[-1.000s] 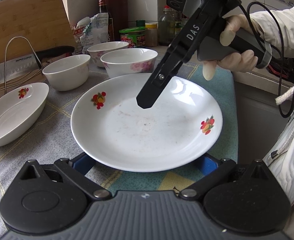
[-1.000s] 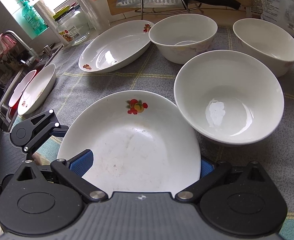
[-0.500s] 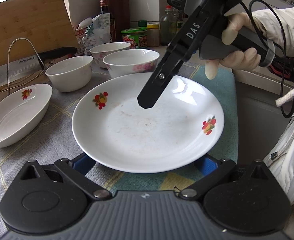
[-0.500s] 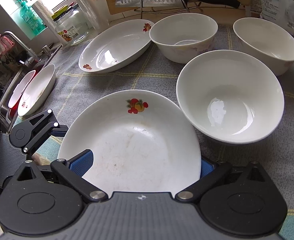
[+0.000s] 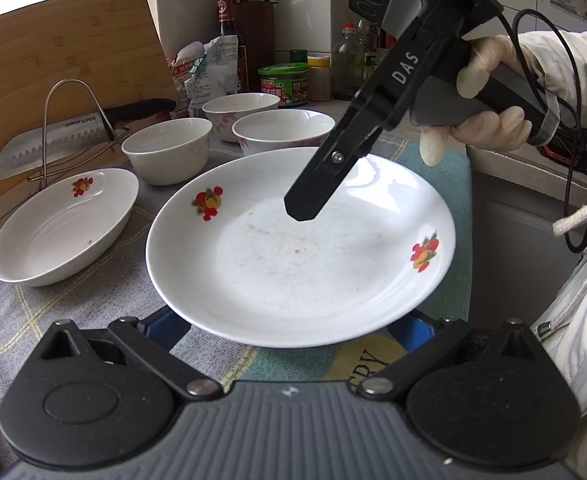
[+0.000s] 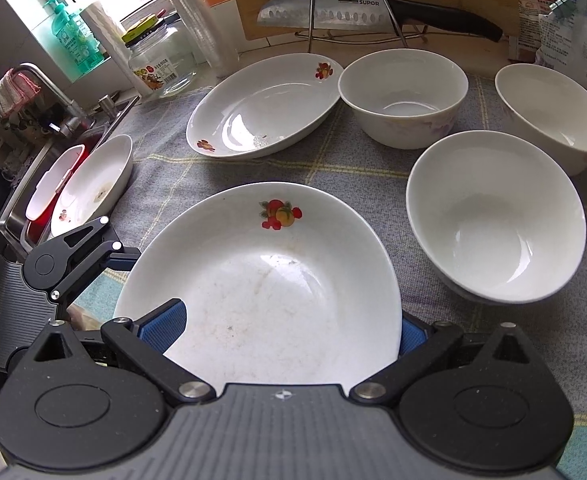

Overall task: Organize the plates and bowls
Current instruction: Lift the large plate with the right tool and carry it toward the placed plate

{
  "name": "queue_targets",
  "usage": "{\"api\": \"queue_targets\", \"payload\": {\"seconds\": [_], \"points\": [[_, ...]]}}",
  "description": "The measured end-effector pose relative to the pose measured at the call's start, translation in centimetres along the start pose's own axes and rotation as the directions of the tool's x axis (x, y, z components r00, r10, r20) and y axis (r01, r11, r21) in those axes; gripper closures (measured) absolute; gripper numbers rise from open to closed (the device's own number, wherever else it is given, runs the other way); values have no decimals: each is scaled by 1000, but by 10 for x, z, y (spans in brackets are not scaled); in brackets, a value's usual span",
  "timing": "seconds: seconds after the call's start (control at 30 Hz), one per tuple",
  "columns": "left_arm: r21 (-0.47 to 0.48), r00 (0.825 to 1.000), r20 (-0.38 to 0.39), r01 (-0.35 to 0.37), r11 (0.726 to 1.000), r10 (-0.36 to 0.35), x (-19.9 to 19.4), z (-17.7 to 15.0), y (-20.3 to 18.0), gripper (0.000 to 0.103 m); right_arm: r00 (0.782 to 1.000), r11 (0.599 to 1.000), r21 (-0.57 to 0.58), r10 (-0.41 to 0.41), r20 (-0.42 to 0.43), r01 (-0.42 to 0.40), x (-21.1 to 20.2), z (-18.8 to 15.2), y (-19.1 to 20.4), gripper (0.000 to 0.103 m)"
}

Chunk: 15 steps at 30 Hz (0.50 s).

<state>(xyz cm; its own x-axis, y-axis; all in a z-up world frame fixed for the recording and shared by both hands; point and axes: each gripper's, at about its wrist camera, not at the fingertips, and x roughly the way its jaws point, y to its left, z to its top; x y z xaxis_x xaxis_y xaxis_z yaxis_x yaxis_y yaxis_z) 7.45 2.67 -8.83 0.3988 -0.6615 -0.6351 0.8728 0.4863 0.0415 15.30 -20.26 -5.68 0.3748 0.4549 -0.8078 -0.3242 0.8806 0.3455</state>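
Note:
A round white plate with fruit prints (image 5: 301,248) sits between the wide-spread fingers of my left gripper (image 5: 289,326); its near rim hides the blue pads. The same plate (image 6: 265,292) lies between the spread fingers of my right gripper (image 6: 289,330). The right gripper's fingers (image 5: 321,184) hang over the plate's middle in the left view. The left gripper's finger (image 6: 89,250) reaches the plate's left rim. An oval white dish (image 5: 63,226) (image 6: 263,106) lies to the left. Three white bowls (image 5: 167,150) (image 6: 495,216) stand behind.
The dishes rest on a grey checked cloth (image 6: 221,176). A cleaver on a wire rack (image 6: 333,10) and a cutting board (image 5: 53,68) stand at the back. Two more dishes (image 6: 93,184) lean in the sink at left. Bottles and jars (image 5: 283,84) line the back wall.
The left view has drifted slightly, so the plate and bowls sit a little further right. The plate stays between both grippers' fingers. The right view is nearly unchanged.

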Motion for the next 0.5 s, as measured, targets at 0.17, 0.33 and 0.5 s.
{"api": "queue_targets", "payload": {"seconds": [0.17,0.33,0.5], "points": [[-12,1000,0,-20,1000,20,-17,-4,8,1,1000,1000,-11,7,8,-7,3,4,19,0],[-19,999,-9,-48,999,48,-36,-11,15,1,1000,999,-30,25,10,-24,9,10,39,0],[-25,997,-17,-74,997,73,-54,-18,24,1,999,998,-51,42,13,-42,18,17,61,0]]}}
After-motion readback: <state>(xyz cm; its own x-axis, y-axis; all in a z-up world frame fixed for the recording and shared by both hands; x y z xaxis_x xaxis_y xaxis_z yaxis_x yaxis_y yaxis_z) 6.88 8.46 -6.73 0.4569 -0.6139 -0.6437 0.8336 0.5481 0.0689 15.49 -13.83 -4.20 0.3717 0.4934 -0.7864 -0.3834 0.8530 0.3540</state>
